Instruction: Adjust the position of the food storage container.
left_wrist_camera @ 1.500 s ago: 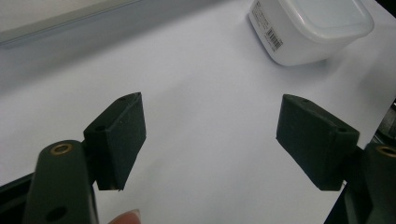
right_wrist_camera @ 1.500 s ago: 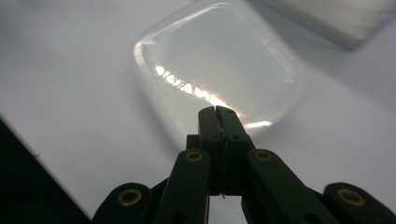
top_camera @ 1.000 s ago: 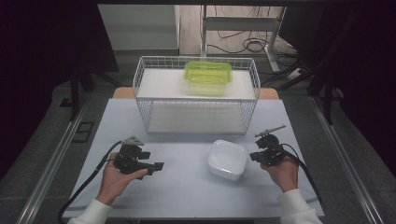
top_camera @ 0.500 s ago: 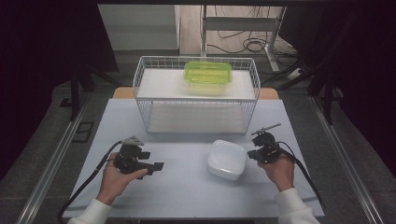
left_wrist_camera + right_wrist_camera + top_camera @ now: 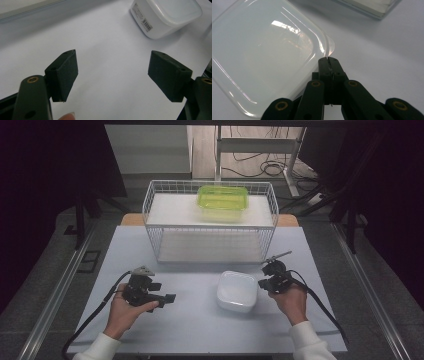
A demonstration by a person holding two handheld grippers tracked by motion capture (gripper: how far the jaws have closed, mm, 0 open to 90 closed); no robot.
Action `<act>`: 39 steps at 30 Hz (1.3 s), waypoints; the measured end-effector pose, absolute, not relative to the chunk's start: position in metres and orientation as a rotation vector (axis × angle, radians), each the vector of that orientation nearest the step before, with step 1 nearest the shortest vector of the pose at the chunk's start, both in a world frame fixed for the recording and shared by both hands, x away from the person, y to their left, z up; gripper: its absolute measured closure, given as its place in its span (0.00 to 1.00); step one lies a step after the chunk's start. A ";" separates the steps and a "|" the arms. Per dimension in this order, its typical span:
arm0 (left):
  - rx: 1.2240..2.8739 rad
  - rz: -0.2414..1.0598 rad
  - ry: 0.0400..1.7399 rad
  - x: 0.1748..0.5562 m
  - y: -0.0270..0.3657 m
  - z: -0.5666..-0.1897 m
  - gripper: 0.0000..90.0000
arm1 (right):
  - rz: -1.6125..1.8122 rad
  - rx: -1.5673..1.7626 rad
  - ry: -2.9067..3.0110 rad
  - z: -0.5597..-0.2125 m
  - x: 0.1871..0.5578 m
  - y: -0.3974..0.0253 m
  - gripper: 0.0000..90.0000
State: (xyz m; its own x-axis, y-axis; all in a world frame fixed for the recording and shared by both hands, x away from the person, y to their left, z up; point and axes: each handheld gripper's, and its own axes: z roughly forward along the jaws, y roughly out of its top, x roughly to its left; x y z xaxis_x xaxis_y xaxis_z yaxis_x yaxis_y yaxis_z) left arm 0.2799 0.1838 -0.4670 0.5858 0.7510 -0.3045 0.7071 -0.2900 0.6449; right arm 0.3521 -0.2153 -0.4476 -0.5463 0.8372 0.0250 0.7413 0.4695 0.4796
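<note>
the right gripper [image 5: 328, 58] has its fingers pressed together at the tab on the corner of a white box [image 5: 237, 291], which sits flat, lid up, squarish, on the tabletop [image 5: 195, 320]. the left gripper [image 5: 112, 72] gapes wide, well apart.

A white wire basket [image 5: 210, 255] stands at the far side of the pale desk [image 5: 190, 320], a green-lidded container [image 5: 222, 199] resting on its top shelf toward the right. Beyond the desk, cables [image 5: 260, 169] lie tangled on the floor beside a metal frame [image 5: 260, 145].
</note>
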 end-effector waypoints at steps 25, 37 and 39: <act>2.051 0.067 1.159 0.281 0.182 -0.469 0.26 | 0.759 1.373 2.593 -0.471 0.358 -0.177 0.99; 2.056 0.076 1.161 0.281 0.183 -0.469 0.26 | 0.771 1.313 2.598 -0.469 0.355 -0.168 0.99; 2.053 0.078 1.165 0.281 0.184 -0.469 0.26 | 0.771 1.306 2.585 -0.466 0.355 -0.171 0.99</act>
State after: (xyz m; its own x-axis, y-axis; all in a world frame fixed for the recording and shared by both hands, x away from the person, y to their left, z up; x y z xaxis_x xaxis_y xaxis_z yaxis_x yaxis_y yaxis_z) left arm 0.2807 0.1836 -0.4693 0.5819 0.7568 -0.2978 0.7104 -0.2947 0.6392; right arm 0.3545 -0.1711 -0.4659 -0.6118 0.7848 0.0989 0.7107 0.4906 0.5042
